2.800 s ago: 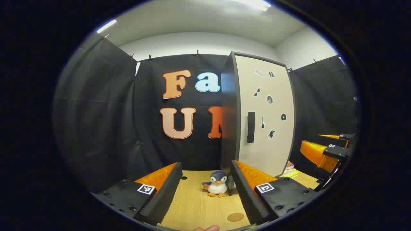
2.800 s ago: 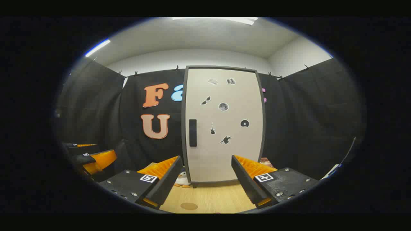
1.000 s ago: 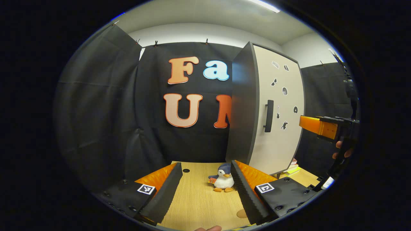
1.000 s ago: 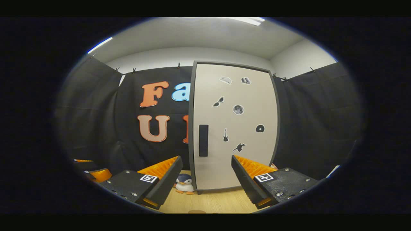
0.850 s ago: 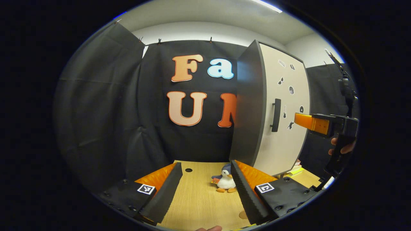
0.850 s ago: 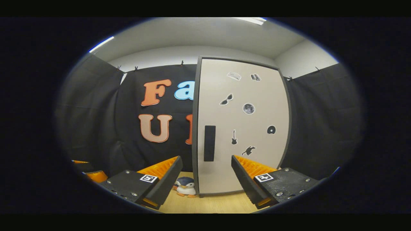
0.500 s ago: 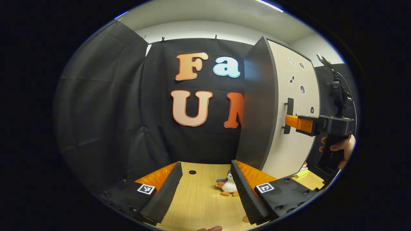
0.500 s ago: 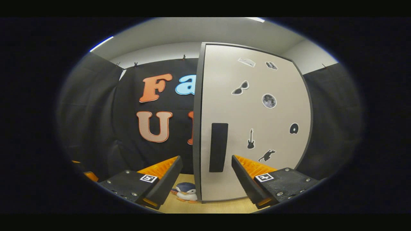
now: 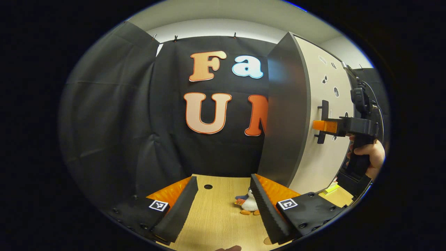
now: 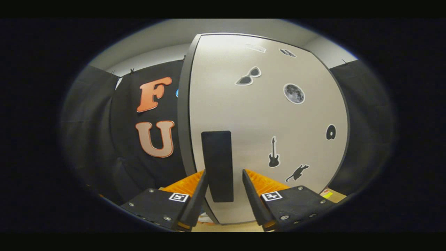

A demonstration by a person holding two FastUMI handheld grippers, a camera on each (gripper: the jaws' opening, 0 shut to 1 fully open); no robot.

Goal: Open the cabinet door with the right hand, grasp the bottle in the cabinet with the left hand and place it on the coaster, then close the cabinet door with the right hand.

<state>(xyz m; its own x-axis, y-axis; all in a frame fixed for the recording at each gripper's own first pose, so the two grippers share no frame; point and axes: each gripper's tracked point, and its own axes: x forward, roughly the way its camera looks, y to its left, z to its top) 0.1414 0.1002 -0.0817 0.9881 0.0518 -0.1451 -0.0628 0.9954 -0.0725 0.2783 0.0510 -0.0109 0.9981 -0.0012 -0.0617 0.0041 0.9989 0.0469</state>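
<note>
Cabinet door: shut. Handle: vertical bar at the door's left edge, standing between the right gripper's parted fingers, not yet clamped. Left gripper: fingers open over the wooden surface, farther off. Bottle: presumably inside.

Ahead of the left gripper the table lies open between its fingers, with a toy penguin against the right finger and the cabinet walling off the right side.
</note>
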